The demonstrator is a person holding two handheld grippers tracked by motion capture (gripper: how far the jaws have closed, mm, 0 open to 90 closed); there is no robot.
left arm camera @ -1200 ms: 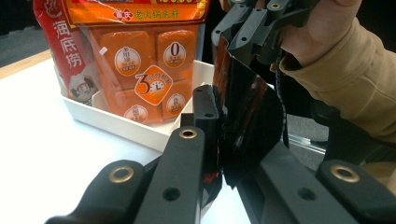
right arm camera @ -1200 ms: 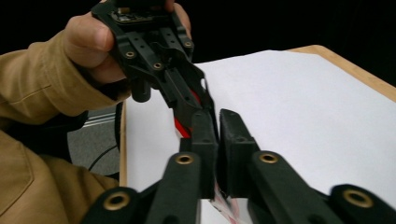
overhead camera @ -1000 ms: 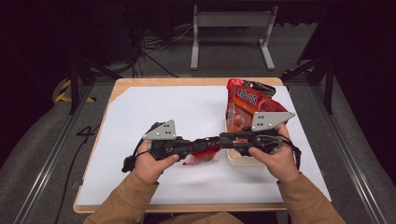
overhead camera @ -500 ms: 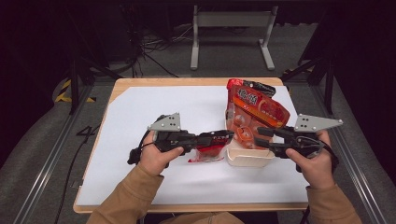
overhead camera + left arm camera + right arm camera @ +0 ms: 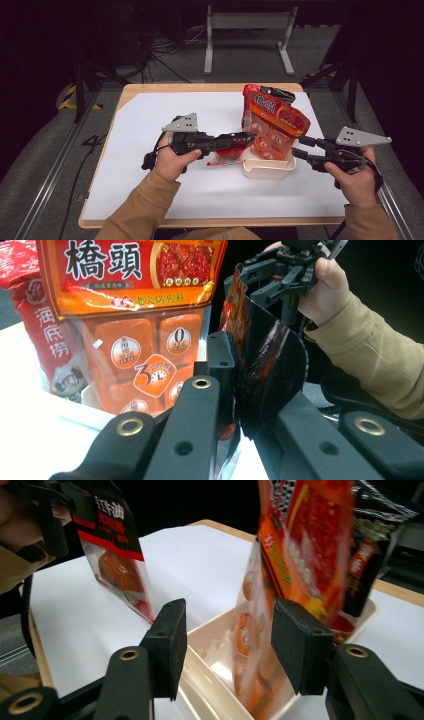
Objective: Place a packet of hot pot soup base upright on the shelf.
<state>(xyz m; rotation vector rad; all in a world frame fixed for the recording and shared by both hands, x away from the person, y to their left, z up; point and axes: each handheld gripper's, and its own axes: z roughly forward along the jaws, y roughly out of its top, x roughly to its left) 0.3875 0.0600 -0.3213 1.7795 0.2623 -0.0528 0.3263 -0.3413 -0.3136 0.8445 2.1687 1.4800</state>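
We are looking down on a table covered by a white sheet. Right of centre, a cream tray is sitting on it, and a tall orange soup-base packet is standing upright in the tray with a dark packet just behind it at the far side. Our left gripper is reaching toward the tray's left edge, its jaws pinched closed on a small red-and-black pouch hanging just left of the tray. Our right gripper is hovering at the tray's right side, jaws spread wide and gripping nothing, with the orange packet showing between them.
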